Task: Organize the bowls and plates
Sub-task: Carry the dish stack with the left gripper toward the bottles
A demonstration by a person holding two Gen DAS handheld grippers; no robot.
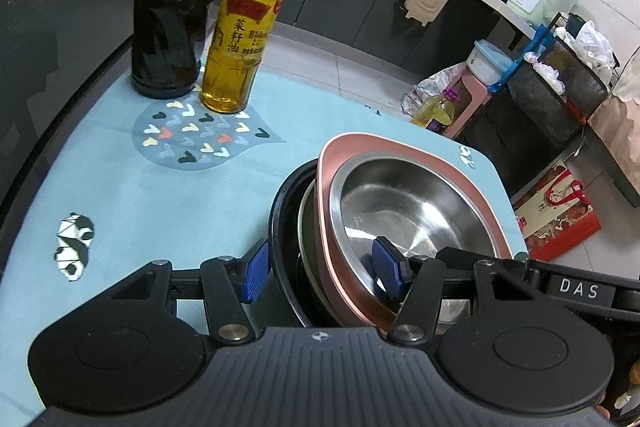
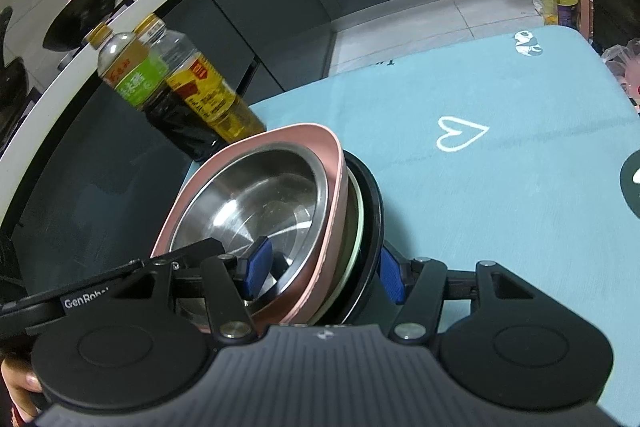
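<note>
A stack of dishes sits between both grippers: a steel bowl [image 1: 408, 203] [image 2: 260, 195] nested in a pink bowl [image 1: 360, 147] [image 2: 280, 135], over a pale plate [image 1: 306, 219] [image 2: 358, 211] and a black plate [image 1: 280, 227] [image 2: 374, 203]. My left gripper [image 1: 320, 267] clamps the stack's left side, one blue pad outside the black rim, the other inside the steel bowl. From the opposite side my right gripper [image 2: 324, 267] clamps it the same way. The stack looks tilted; I cannot tell whether it touches the cloth.
A dark vinegar bottle [image 1: 172, 27] [image 2: 160, 99] and a yellow oil bottle [image 1: 240, 39] [image 2: 212, 95] stand together at the far left of the light blue tablecloth [image 1: 140, 187] [image 2: 500, 167]. Beyond the table's edge are floor, dark cabinets, and clutter with bags and a basket [image 1: 560, 87].
</note>
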